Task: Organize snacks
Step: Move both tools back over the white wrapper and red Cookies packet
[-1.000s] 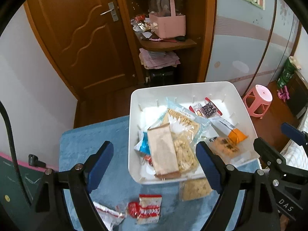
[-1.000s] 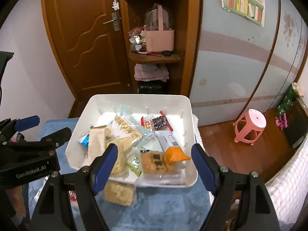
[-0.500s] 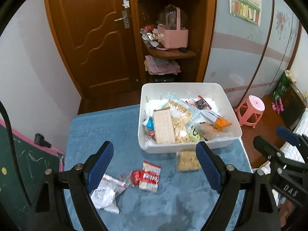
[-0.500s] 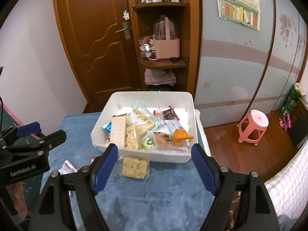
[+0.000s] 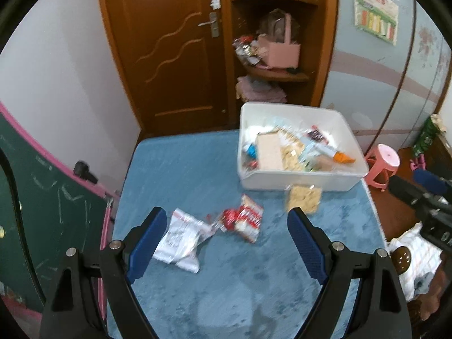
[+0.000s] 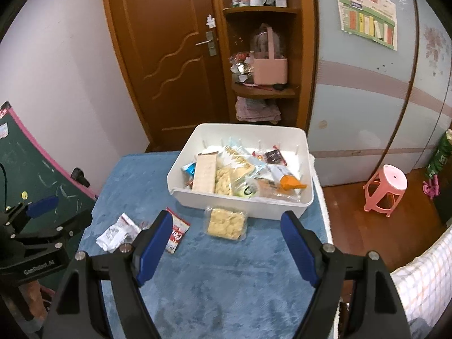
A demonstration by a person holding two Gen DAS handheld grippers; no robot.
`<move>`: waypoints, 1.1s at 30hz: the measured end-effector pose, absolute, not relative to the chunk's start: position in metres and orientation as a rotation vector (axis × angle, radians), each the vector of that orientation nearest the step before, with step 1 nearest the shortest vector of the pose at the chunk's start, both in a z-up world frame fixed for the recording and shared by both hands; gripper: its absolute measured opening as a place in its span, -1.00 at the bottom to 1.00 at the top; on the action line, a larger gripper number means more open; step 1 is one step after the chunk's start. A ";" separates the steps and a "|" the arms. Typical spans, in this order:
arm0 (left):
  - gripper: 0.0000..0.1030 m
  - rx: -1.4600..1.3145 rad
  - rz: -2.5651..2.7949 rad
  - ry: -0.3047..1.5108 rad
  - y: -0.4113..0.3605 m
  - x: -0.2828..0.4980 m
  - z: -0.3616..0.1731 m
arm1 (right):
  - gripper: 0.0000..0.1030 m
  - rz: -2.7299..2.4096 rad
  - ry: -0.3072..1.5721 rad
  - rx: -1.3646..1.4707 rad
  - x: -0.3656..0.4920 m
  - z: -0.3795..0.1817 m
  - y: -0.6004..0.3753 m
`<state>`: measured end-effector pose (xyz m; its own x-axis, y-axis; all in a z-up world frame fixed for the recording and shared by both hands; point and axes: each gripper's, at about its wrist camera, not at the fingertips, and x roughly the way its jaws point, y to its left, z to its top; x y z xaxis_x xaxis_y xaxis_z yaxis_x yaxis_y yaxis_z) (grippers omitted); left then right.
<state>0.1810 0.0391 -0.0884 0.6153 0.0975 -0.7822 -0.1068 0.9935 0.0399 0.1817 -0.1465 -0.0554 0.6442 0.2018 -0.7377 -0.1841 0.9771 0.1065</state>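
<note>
Left gripper (image 5: 226, 243): its two blue fingers (image 5: 147, 243) stand wide apart. Nothing is between them. It hangs over the blue mat.
Right gripper (image 6: 226, 243): its blue fingers (image 6: 154, 243) stand wide apart too. It holds nothing.
Blue mat (image 6: 214, 282): a soft blue cloth that covers the table top. The snacks and the bin sit on it.
White bin (image 6: 240, 206): a big white box at the far right part of the mat. It is open on top and full of snack bags.
Snacks in the bin (image 6: 226, 175): many bags piled together. One is a long tan pack, one has an orange tip, one is dark and red.
Cracker bag (image 6: 226, 221): a clear bag of pale yellow crackers. It lies flat on the mat, touching the front wall of the bin.
Red cookie bag (image 5: 245, 220): a red and white bag on the mat, left of the cracker bag.
White wrapper (image 5: 180, 238): a crinkled white bag on the mat, just beside the red cookie bag, near the left gripper's left finger.
Pink stool (image 6: 385, 188): it stands on the wood floor, well apart from the table.
Brown door (image 6: 169, 56): it is behind the table, and it is closed.
</note>
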 end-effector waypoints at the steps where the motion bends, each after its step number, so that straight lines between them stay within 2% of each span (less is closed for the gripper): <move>1: 0.68 -0.017 0.126 0.912 0.043 0.178 -0.093 | 0.54 0.228 0.851 0.025 0.181 -0.059 -0.146; 15: 0.68 -0.041 0.223 1.130 0.114 0.176 -0.193 | 0.54 0.320 1.065 0.040 0.194 -0.141 -0.103; 26: 0.68 -0.144 0.120 1.298 0.162 0.229 -0.256 | 0.54 0.396 1.239 0.134 0.242 -0.207 -0.039; 33: 0.69 -0.156 0.049 1.367 0.159 0.264 -0.290 | 0.54 0.355 1.322 0.238 0.284 -0.245 -0.021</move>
<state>0.2636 0.1586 -0.2896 0.2036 -0.0557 -0.9775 -0.1260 0.9886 -0.0826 0.2843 -0.0212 -0.2452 0.2048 0.3847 -0.9001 -0.1175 0.9226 0.3676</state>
